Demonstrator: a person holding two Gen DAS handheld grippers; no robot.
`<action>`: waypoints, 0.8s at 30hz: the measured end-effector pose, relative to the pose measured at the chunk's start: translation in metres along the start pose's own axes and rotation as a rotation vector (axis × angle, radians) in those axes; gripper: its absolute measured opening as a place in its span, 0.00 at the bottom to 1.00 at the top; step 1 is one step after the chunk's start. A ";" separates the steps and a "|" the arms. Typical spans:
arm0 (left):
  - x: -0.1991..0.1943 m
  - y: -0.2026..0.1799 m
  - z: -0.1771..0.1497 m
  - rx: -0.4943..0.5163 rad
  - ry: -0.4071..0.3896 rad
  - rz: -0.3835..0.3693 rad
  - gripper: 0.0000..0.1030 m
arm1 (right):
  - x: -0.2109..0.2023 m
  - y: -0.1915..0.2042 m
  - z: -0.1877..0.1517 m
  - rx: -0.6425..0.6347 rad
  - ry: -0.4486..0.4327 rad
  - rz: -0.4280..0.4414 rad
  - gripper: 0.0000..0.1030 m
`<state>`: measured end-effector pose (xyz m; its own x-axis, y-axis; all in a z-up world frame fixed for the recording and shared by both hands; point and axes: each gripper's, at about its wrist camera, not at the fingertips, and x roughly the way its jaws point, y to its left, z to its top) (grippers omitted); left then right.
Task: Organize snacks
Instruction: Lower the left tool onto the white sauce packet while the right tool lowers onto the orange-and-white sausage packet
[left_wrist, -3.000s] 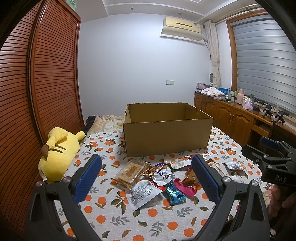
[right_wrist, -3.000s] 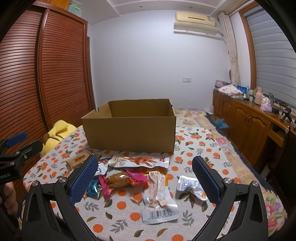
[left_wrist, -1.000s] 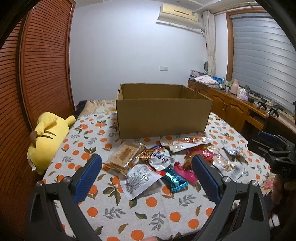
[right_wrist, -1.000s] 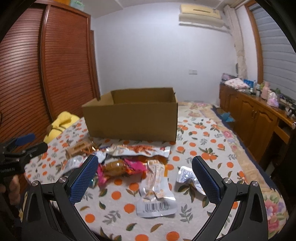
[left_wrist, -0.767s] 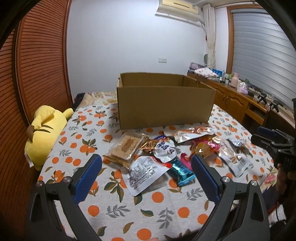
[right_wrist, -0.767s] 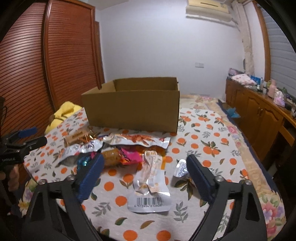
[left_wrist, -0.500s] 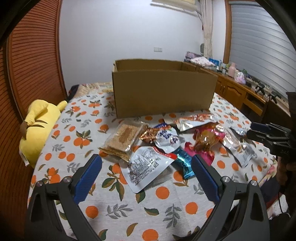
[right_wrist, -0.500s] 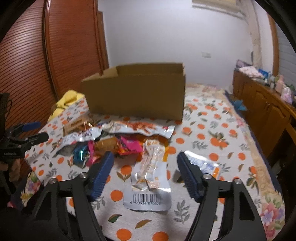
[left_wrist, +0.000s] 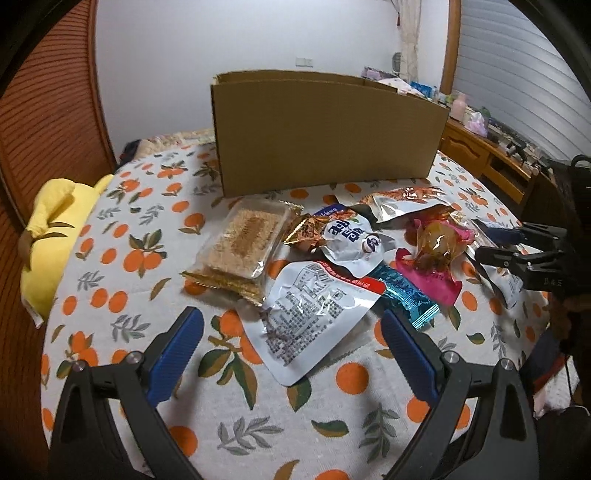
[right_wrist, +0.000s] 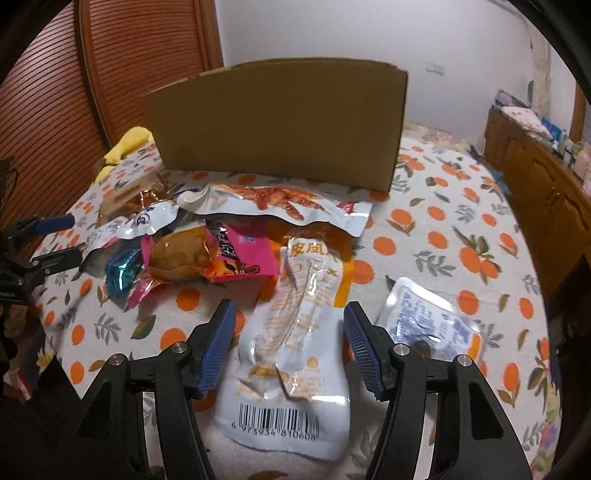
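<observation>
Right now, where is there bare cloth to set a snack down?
Free: between the plush and cracker pack, and right of the box toward the cabinets. Crowded: the snack pile before the box.

Room interior, dim indoor light. White wall (left_wrist: 177, 66) spans the back at 12 o'clock, with a small wall switch plate (left_wrist: 304, 61). Slatted reddish-brown wardrobe doors (right_wrist: 122, 74) fill 9 to 11 o'clock. Grey roller shutter (left_wrist: 517, 62) behind a wood frame at 2 o'clock, pale curtain (left_wrist: 410, 33) beside it. Low wooden cabinet (right_wrist: 535, 173) runs along 3 o'clock, its top cluttered with small items too blurred to identify.
</observation>
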<state>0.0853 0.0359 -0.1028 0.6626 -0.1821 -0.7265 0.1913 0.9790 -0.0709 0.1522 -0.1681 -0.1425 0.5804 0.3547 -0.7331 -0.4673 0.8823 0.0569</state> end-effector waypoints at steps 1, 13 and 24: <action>0.002 0.001 0.001 0.004 0.012 -0.006 0.94 | 0.001 -0.001 0.000 0.003 -0.001 -0.002 0.61; 0.026 0.017 0.010 -0.032 0.091 -0.074 0.89 | 0.013 0.004 0.001 -0.045 0.031 -0.044 0.64; 0.017 0.023 0.001 -0.062 0.068 -0.096 0.73 | 0.014 0.004 0.001 -0.039 0.026 -0.055 0.64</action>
<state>0.1022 0.0550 -0.1161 0.5927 -0.2704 -0.7587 0.2045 0.9616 -0.1830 0.1586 -0.1593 -0.1518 0.5888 0.2976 -0.7515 -0.4612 0.8873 -0.0099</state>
